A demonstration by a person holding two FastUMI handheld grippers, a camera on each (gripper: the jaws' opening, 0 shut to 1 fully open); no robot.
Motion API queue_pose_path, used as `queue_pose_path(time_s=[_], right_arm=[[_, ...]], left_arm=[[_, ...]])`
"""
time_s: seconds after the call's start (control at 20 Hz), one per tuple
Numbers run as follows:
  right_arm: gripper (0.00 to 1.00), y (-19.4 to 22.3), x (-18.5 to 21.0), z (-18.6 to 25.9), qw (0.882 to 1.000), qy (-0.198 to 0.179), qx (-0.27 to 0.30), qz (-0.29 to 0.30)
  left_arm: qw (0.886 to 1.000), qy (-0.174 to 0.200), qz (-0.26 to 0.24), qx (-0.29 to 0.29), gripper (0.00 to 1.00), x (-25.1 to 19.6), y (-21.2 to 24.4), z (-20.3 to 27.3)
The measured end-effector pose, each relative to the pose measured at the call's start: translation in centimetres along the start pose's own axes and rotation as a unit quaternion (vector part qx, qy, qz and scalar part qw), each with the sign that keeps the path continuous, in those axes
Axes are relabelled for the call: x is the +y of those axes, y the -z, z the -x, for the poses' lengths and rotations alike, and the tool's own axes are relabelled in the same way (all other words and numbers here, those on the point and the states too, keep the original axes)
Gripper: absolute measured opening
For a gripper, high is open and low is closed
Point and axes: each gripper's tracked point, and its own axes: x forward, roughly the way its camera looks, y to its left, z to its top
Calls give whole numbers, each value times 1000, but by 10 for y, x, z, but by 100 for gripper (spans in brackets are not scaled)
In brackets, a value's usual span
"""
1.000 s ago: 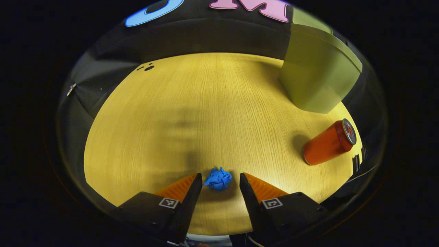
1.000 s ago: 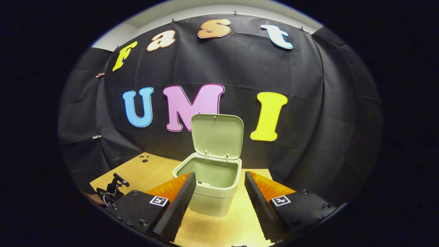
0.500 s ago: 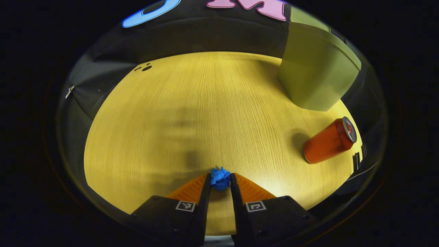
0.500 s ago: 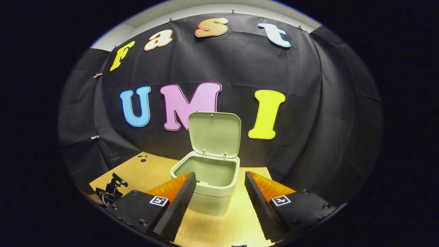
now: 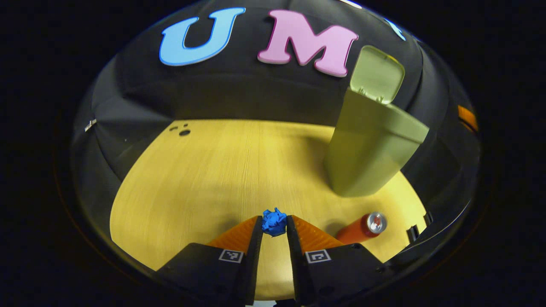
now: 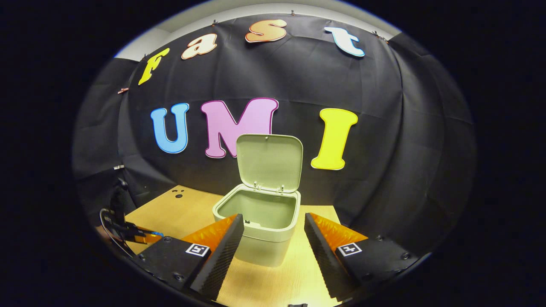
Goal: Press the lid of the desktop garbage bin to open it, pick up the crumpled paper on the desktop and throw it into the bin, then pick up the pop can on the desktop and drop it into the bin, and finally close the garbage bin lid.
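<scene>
The paper (image 5: 274, 222) is a blue crumpled ball, and you have it pinched at the tips of your left gripper (image 5: 273, 226), a finger pressing in from each side. In the left gripper view it sits above the desk (image 5: 222, 179), though whether it is clear of the wood I cannot tell. Just to its right the can (image 5: 361, 229) lies on its side on the desk, silver end toward the near edge. Beyond the can stands the bin (image 5: 367, 149), green, upright, its lid (image 5: 376, 75) raised against the black wall behind.

Your right gripper (image 6: 273, 232) faces that bin (image 6: 262, 232) head on, fingers spread wide with nothing between them. The lid (image 6: 268, 162) stands upright on its hinge and the mouth is open. Your left gripper (image 6: 128, 230) shows low at the left over the desk (image 6: 187, 209).
</scene>
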Motion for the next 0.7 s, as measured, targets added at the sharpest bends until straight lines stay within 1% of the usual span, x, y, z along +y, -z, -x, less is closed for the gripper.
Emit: queue_pose_path(time_s=[0.15,0.35,0.5,0.55,0.7], right_arm=[[93,4,3,-2,1000,-2,6,-2],[93,8,7,-2,1000,-4,10,5],[93,8,9,-1,1000,-2,12,7],[93,9,9,0,1000,-1,13,7],[93,11,9,2,1000,2,16,8]], left_arm=[[998,18,-7,-57,38,-14,-55,15],[990,39,-25,-131,38,-34,-120,39],[982,56,-32,-177,38,-48,-157,53],[979,61,-34,-189,40,-53,-167,57],[970,76,-38,-226,38,-65,-193,66]])
